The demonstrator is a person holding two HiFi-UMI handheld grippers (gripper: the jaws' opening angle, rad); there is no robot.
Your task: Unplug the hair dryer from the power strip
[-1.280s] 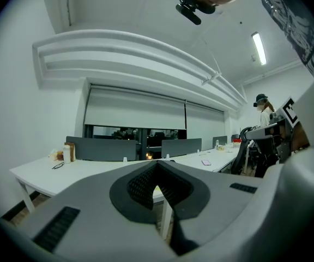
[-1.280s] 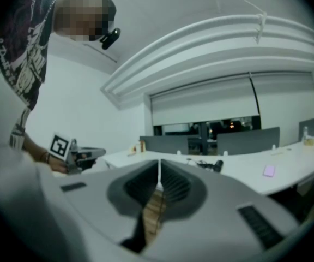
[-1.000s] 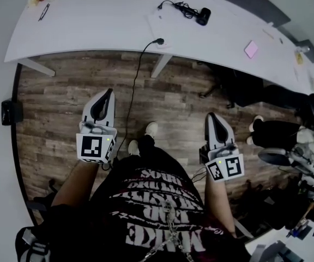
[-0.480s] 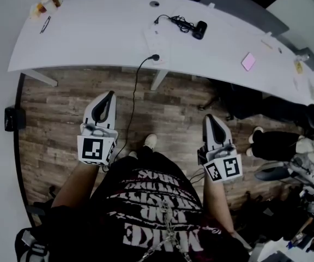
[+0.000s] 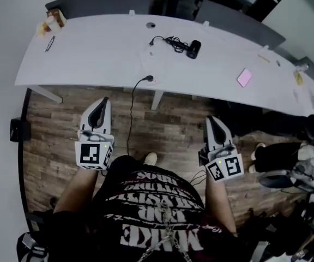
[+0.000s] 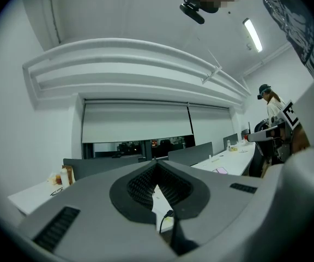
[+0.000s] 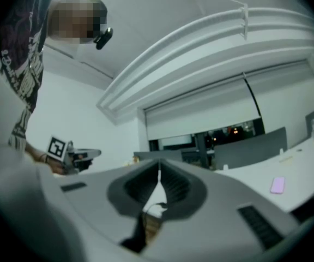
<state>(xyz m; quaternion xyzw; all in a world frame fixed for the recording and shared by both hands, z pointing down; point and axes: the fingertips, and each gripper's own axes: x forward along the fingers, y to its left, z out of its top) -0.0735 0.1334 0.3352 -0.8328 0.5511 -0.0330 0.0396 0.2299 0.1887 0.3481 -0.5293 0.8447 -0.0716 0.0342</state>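
Note:
A black hair dryer (image 5: 193, 49) lies on the white curved table (image 5: 91, 53), its coiled cord (image 5: 170, 41) running left to a plug at the far end of a pale power strip (image 5: 151, 58). A black cable (image 5: 130, 113) leaves the strip at the table's near edge and drops to the floor. My left gripper (image 5: 104, 100) and right gripper (image 5: 211, 119) are held level over the wood floor, short of the table, both shut with nothing in them. In the left gripper view the jaws (image 6: 157, 167) meet; the same shows in the right gripper view (image 7: 158, 171).
A pink flat object (image 5: 245, 77) lies on the table's right part, bottles (image 5: 52, 22) at its far left. Table legs (image 5: 157, 99) stand ahead. A black box (image 5: 18, 130) sits on the floor at left. A seated person's legs (image 5: 288, 132) and gear crowd the right.
Both grippers have moved forward towards the table and risen a little. The table and hair dryer now lie nearer and lower in the head view. Both stay shut.

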